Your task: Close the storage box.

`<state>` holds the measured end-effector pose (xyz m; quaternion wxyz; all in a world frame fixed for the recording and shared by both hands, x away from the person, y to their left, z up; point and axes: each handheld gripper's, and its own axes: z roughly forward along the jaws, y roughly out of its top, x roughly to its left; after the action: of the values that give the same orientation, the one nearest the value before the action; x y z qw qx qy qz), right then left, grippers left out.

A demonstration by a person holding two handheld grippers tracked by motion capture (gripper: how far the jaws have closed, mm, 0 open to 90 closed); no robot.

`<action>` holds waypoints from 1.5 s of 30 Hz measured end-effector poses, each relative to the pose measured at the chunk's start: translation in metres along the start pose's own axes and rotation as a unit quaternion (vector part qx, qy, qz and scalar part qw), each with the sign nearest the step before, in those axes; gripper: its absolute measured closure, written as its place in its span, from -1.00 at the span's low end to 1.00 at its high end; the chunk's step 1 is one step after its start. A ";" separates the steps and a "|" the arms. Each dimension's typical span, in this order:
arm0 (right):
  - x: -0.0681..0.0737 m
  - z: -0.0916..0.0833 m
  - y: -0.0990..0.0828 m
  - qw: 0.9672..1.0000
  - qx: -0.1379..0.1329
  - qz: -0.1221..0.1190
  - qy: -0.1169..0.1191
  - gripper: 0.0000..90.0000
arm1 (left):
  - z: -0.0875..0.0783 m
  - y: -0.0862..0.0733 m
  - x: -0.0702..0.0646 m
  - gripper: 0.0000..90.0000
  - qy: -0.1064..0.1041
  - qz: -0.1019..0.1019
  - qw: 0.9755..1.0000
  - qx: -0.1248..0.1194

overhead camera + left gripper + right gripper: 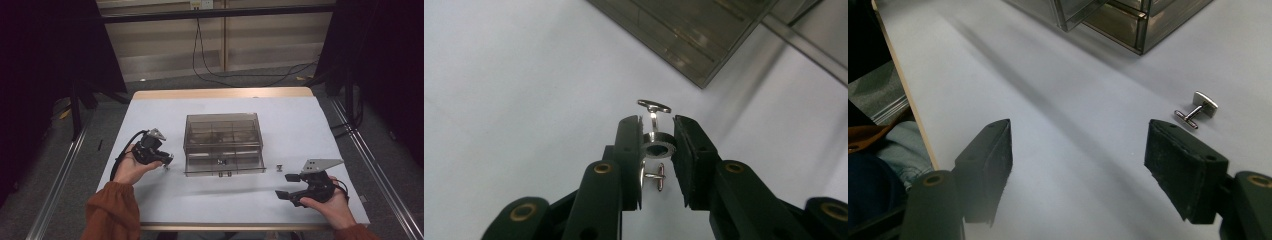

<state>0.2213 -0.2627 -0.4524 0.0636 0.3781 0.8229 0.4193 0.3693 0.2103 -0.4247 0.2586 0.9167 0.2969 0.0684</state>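
Silver cufflink pinched in my left gripper, off the counter's left edge.
Smoky organizer box sits just right of it; right gripper spread, second cufflink just ahead.

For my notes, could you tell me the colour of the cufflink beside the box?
Silver cufflink, clearest in the right gripper view.

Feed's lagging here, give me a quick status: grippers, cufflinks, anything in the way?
Left gripper shut on round cufflink. Right gripper open, empty, beside square cufflink on table. Clear organizer box ahead, path unobstructed.
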 end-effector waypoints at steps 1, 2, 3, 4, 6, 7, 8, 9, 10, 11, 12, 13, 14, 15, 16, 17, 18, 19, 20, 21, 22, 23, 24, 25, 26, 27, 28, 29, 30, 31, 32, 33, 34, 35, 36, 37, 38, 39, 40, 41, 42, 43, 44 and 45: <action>0.000 0.000 0.000 1.000 0.001 0.001 0.000 -0.40 | -0.002 -0.001 0.000 0.64 -0.006 -0.001 1.000 -0.004; 0.000 0.000 0.000 1.000 0.001 0.000 0.001 -0.40 | -0.004 -0.003 0.001 0.64 -0.009 -0.005 1.000 -0.014; 0.000 0.000 0.000 1.000 -0.001 -0.001 -0.002 -0.40 | -0.005 -0.004 0.001 0.64 -0.010 -0.007 1.000 -0.020; 0.000 -0.001 0.000 1.000 -0.001 -0.001 -0.002 -0.40 | -0.007 -0.005 0.000 0.64 -0.009 -0.011 1.000 -0.026; 0.000 -0.001 0.000 1.000 -0.002 0.000 -0.002 -0.41 | -0.011 -0.007 0.001 0.64 -0.009 -0.010 0.999 -0.040; -0.001 -0.001 0.000 1.000 -0.002 0.001 -0.002 -0.41 | -0.014 -0.008 0.000 0.64 -0.008 -0.012 0.999 -0.049; -0.001 -0.001 0.000 1.000 -0.002 0.001 -0.002 -0.41 | -0.016 -0.009 -0.001 0.64 -0.003 -0.016 0.998 -0.055; -0.001 -0.001 0.000 1.000 -0.002 0.001 -0.002 -0.41 | -0.018 -0.010 -0.002 0.64 -0.003 -0.020 0.998 -0.060; 0.000 -0.001 0.000 1.000 -0.001 0.001 -0.002 -0.41 | -0.020 -0.011 -0.003 0.64 -0.003 -0.020 0.998 -0.068; 0.000 -0.001 0.000 1.000 -0.001 0.001 -0.002 -0.41 | -0.022 -0.011 -0.003 0.64 -0.004 -0.022 0.997 -0.078; 0.000 -0.001 0.000 1.000 -0.001 -0.001 -0.002 -0.41 | -0.022 -0.011 -0.003 0.64 -0.004 -0.022 0.997 -0.078; 0.000 -0.001 0.000 1.000 -0.001 -0.001 -0.002 -0.41 | -0.025 -0.011 -0.005 0.64 -0.002 -0.017 0.997 -0.079; 0.000 -0.001 0.000 1.000 -0.001 -0.001 -0.002 -0.41 | -0.025 -0.011 -0.005 0.64 -0.002 -0.017 0.997 -0.079; 0.000 -0.001 0.000 1.000 -0.001 0.000 -0.002 -0.41 | -0.029 -0.010 -0.008 0.64 -0.006 -0.016 0.996 -0.090; 0.000 -0.001 0.000 1.000 -0.001 0.000 -0.002 -0.41 | -0.031 -0.009 -0.010 0.64 -0.004 -0.010 0.996 -0.091; 0.000 -0.001 0.000 1.000 -0.002 0.001 -0.002 -0.41 | -0.033 -0.008 -0.012 0.64 -0.003 -0.012 0.996 -0.093; 0.000 -0.001 0.000 1.000 -0.001 0.002 0.000 -0.41 | -0.035 -0.007 -0.013 0.64 -0.002 -0.010 0.995 -0.097; 0.000 -0.001 0.000 1.000 -0.001 0.002 0.001 -0.42 | -0.037 -0.006 -0.014 0.64 -0.003 -0.007 0.995 -0.104; 0.000 -0.001 0.000 1.000 -0.001 0.001 0.000 -0.42 | -0.039 -0.004 -0.017 0.64 -0.001 -0.003 0.994 -0.105; 0.000 -0.001 0.000 1.000 -0.001 0.000 0.000 -0.43 | -0.041 -0.003 -0.018 0.64 -0.007 0.000 0.994 -0.112; 0.000 -0.001 0.000 1.000 -0.001 0.000 0.000 -0.43 | -0.043 -0.001 -0.019 0.64 -0.009 0.005 0.993 -0.114; 0.000 -0.001 0.000 1.000 -0.002 0.001 0.000 -0.43 | -0.044 0.000 -0.021 0.64 -0.011 0.005 0.993 -0.120; 0.000 -0.001 0.000 1.000 -0.001 0.002 0.000 -0.43 | -0.046 0.001 -0.022 0.64 -0.014 0.008 0.993 -0.121; -0.001 -0.001 0.000 1.000 -0.002 0.002 -0.001 -0.43 | -0.047 0.003 -0.023 0.64 -0.017 0.011 0.992 -0.126; -0.001 -0.001 0.000 1.000 -0.002 0.002 -0.001 -0.43 | -0.048 0.004 -0.024 0.64 -0.020 0.013 0.992 -0.127; -0.001 -0.001 0.000 1.000 -0.002 0.002 -0.001 -0.43 | -0.048 0.006 -0.025 0.64 -0.022 0.014 0.991 -0.130; -0.001 -0.002 0.000 1.000 -0.003 0.002 -0.002 -0.43 | -0.048 0.007 -0.026 0.64 -0.023 0.019 0.991 -0.132; -0.001 -0.002 0.000 1.000 -0.006 0.001 -0.002 -0.43 | -0.048 0.009 -0.028 0.64 -0.027 0.021 0.991 -0.132; -0.001 -0.003 0.000 1.000 -0.007 0.003 -0.002 -0.43 | -0.049 0.010 -0.030 0.64 -0.029 0.024 0.990 -0.133; -0.001 -0.003 0.000 1.000 -0.009 0.004 -0.004 -0.44 | -0.049 0.012 -0.032 0.64 -0.032 0.022 0.990 -0.136; -0.001 -0.003 0.000 1.000 -0.010 0.004 -0.005 -0.44 | -0.049 0.014 -0.033 0.64 -0.035 0.026 0.990 -0.132; -0.001 -0.004 0.000 1.000 -0.010 0.004 -0.005 -0.44 | -0.050 0.016 -0.035 0.64 -0.034 0.032 0.990 -0.134; -0.001 -0.003 0.000 1.000 -0.009 0.004 -0.005 -0.44 | -0.050 0.017 -0.037 0.64 -0.043 0.034 0.989 -0.138; -0.001 -0.003 0.000 1.000 -0.009 0.004 -0.005 -0.44 | -0.050 0.019 -0.039 0.64 -0.047 0.037 0.988 -0.141; -0.001 -0.003 0.000 1.000 -0.009 0.004 -0.005 -0.44 | -0.051 0.021 -0.040 0.64 -0.051 0.041 0.988 -0.143; -0.001 -0.003 0.000 1.000 -0.009 0.004 -0.005 -0.44 | -0.051 0.024 -0.042 0.64 -0.053 0.046 0.988 -0.141; -0.001 -0.003 0.000 1.000 -0.009 0.004 -0.004 -0.44 | -0.051 0.026 -0.045 0.64 -0.055 0.046 0.987 -0.145; -0.001 -0.003 0.000 1.000 -0.008 0.004 -0.005 -0.45 | -0.051 0.028 -0.046 0.64 -0.055 0.051 0.987 -0.145; -0.001 -0.003 0.000 1.000 -0.008 0.004 -0.005 -0.45 | -0.051 0.031 -0.048 0.64 -0.055 0.053 0.986 -0.147; -0.001 -0.003 0.000 1.000 -0.008 0.004 -0.004 -0.45 | -0.050 0.033 -0.051 0.64 -0.060 0.054 0.986 -0.149; -0.001 -0.003 0.000 1.000 -0.008 0.003 -0.004 -0.45 | -0.049 0.035 -0.052 0.64 -0.062 0.058 0.985 -0.149; -0.001 -0.003 0.000 1.000 -0.008 0.003 -0.004 -0.45 | -0.048 0.037 -0.054 0.64 -0.063 0.055 0.984 -0.155; -0.001 -0.003 0.000 1.000 -0.008 0.003 -0.004 -0.45 | -0.046 0.039 -0.056 0.64 -0.068 0.060 0.984 -0.151; -0.001 -0.003 0.000 1.000 -0.007 0.002 -0.002 -0.45 | -0.043 0.041 -0.058 0.64 -0.075 0.060 0.984 -0.151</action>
<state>0.2211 -0.2653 -0.4510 0.0668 0.3804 0.8188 0.4248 0.3312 0.1669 -0.3651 0.4111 0.8856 0.2078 0.0590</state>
